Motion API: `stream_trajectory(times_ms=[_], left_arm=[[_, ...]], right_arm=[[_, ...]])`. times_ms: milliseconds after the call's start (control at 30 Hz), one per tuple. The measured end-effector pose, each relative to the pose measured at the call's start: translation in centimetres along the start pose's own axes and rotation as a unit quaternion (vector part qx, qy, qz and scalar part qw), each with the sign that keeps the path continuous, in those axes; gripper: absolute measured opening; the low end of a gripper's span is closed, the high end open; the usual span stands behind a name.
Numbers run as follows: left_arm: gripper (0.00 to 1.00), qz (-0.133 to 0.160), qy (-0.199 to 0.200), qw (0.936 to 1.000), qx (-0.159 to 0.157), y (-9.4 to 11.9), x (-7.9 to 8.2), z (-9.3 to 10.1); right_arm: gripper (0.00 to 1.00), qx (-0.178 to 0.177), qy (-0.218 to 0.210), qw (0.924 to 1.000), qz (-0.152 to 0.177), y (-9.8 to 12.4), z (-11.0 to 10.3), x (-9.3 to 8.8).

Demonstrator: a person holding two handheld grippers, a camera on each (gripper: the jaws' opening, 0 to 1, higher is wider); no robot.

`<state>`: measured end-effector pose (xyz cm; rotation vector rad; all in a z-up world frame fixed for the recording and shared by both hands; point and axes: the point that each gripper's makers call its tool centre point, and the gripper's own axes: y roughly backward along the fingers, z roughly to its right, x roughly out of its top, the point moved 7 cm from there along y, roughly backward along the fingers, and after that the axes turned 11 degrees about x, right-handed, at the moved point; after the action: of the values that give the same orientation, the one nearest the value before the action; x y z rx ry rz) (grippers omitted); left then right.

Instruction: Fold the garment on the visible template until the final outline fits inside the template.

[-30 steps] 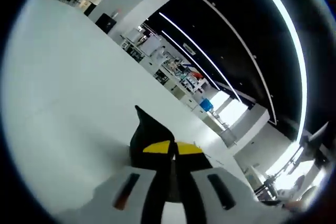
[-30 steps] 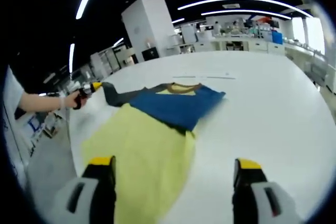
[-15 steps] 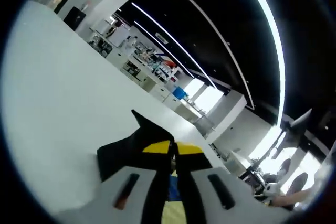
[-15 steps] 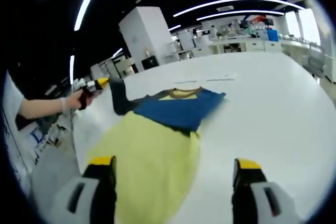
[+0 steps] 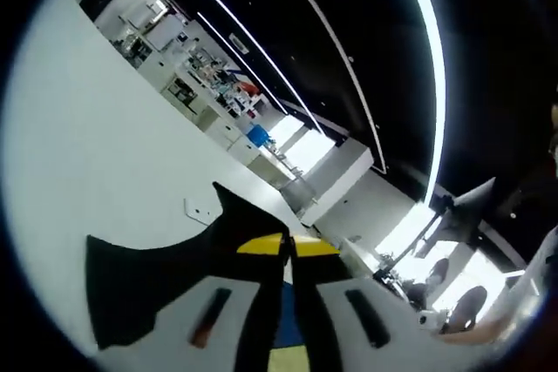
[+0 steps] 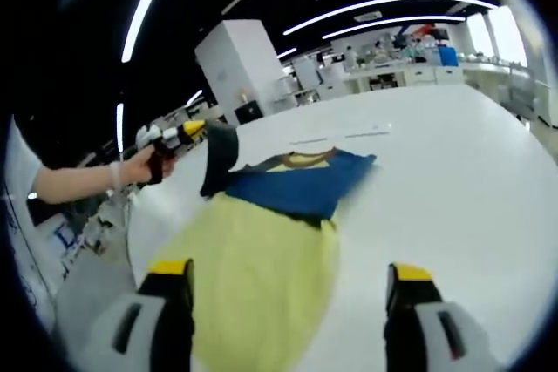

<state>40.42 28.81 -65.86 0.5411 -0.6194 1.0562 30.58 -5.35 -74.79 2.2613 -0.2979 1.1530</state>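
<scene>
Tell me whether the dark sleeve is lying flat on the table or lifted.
Lifted. In the right gripper view the left gripper is shut on the dark sleeve, which hangs from it above the white table.

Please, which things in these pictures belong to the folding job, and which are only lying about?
Job: garment, its dark sleeve lifted by the shut left gripper; open right gripper; table.

Lying about: lab benches, white pillar.
</scene>
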Motion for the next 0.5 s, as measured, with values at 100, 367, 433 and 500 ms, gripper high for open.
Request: stream_trajectory(times_ms=[100, 367, 433, 500], left_arm=[[0.00, -0.013, 0.009, 0.9997, -0.016, -1.0, -1.6, 2.3], [0.00, -0.030, 0.038, 0.9973, -0.055, -3.2, -4.4, 5.6], [0.00, -0.034, 0.048, 0.9955, -0.075, -3.7, -5.2, 6.6], [0.00, -0.042, 0.039, 0.9950, -0.081, -4.2, -6.5, 7.4]], right_arm=[[0.92, -0.003, -0.003, 1.0000, -0.001, 0.2, 0.1, -0.4], [0.92, -0.008, -0.020, 0.9998, 0.003, 0.6, -0.1, -1.2], [0.91, -0.008, -0.026, 0.9996, 0.002, 0.6, 0.0, -1.5], [0.91, -0.009, -0.027, 0.9996, 0.000, 0.6, 0.2, -1.7]])
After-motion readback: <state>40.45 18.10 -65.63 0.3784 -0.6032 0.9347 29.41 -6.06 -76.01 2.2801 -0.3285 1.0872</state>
